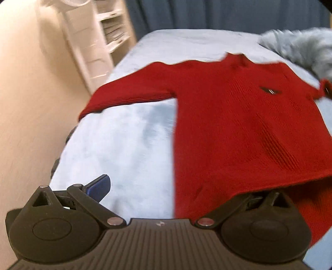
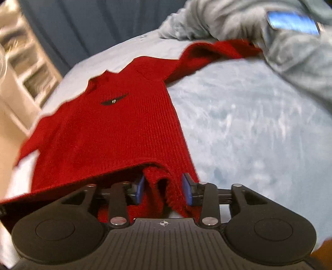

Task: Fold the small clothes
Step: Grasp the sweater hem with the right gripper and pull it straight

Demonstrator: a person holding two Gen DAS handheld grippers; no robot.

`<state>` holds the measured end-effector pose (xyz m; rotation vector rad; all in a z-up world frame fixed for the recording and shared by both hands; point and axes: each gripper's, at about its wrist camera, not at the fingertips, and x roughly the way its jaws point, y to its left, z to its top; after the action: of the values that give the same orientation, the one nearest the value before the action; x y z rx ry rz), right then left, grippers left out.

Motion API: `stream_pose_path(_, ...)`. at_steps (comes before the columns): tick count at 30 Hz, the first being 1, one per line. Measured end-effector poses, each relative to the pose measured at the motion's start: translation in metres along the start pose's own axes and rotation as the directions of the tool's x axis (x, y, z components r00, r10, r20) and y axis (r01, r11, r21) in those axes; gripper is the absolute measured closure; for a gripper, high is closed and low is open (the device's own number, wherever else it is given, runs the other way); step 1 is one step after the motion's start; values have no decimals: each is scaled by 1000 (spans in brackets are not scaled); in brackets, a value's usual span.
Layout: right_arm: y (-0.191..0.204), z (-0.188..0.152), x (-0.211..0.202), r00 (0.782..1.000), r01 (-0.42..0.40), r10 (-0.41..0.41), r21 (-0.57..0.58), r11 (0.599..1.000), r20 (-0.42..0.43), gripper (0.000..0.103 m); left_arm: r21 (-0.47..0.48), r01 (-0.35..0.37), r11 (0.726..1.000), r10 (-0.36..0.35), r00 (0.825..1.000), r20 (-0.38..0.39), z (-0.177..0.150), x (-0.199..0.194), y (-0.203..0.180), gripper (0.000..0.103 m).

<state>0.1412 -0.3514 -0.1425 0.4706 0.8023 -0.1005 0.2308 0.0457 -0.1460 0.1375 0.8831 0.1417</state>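
Sweater (image 1: 238, 124), red knit, lies front-up on the bed (image 1: 128, 145), which is covered in a pale blue sheet. In the left wrist view the collar points toward 12 o'clock and the hem toward 6 o'clock; one sleeve (image 1: 132, 91) runs out flat toward 9 o'clock, its cuff reaching the bed's edge. A small dark tag (image 1: 269, 90) shows on the chest.

Right gripper (image 2: 164, 192): the jaws stand partly spread with a bunched fold of the hem corner between the blue pads (image 2: 187, 192). The cloth fills most of the gap, but whether the pads actually bear on it cannot be told. The placement fits a corner grasp for lifting the lower edge.

Left gripper (image 1: 166, 187): the jaws are spread wide. One blue pad (image 1: 99, 185) shows at 9 o'clock over bare sheet; the other finger is hidden under the hem, which drapes over that side of the tool. Judgement: this gripper is set to take the opposite hem corner, so that both corners can be carried together.

The second sleeve (image 2: 220, 52) runs toward 1 o'clock in the right wrist view and ends against a heap of grey cloth (image 2: 290, 58), on which a phone-like object (image 2: 293, 22) with a lit screen rests. Its cuff is hidden there.

A white shelf unit (image 1: 99, 41) stands beside the bed at 11 o'clock, with a dark curtain (image 1: 207, 14) behind.

Assessment: the garment is spread and unfolded; folding is at its start. Both views are motion-blurred.
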Motion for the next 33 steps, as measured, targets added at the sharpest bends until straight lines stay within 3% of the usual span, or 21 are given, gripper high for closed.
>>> stream_pose_path(4, -13, 4, -2, 993, -106, 112, 147, 983, -31, 54, -37, -42, 998, 41, 999, -16, 11, 7, 25, 0)
stream_pose_path(6, -13, 4, -2, 991, -121, 127, 147, 982, -32, 44, -68, -40, 997, 39, 999, -16, 13, 3, 36, 0)
stream_pose_path(9, -11, 0, 5, 988, -115, 128, 149, 982, -83, 41, -124, -52, 991, 48, 998, -32, 16, 3, 51, 0)
stream_pose_path(13, 4, -16, 12, 990, -36, 46, 76, 996, -130, 36, -111, -79, 991, 75, 996, -40, 11, 3, 53, 0)
stream_pose_path(17, 45, -46, 14, 984, 131, -151, -188, 973, -94, 33, -64, -90, 994, 90, 996, -11, 9, -5, 46, 0)
stream_pose_path(20, 59, -53, 10, 991, 118, -130, -210, 971, -44, 33, -25, -98, 995, 98, 995, 18, 14, -10, 40, 0)
stream_pose_path(22, 62, -46, 11, 993, 110, -114, -164, 980, -14, 33, -25, -94, 995, 95, 995, 21, 18, -10, 40, 0)
stream_pose_path(25, 40, -27, 17, 995, 97, -97, 2, 995, -23, 33, -49, -82, 995, 82, 997, 0, 20, -6, 45, 0)
stream_pose_path(29, -20, -12, 24, 983, 184, -174, 235, 954, -61, 33, -69, -72, 995, 70, 997, -26, 16, 2, 49, 0)
stream_pose_path(31, -48, -9, 26, 974, 226, -211, 262, 938, -84, 30, -70, -73, 995, 71, 997, -37, 12, 6, 48, 0)
stream_pose_path(33, -69, -12, 28, 974, 217, -191, 265, 939, -120, 30, -72, -76, 995, 72, 996, -54, 9, 10, 45, 0)
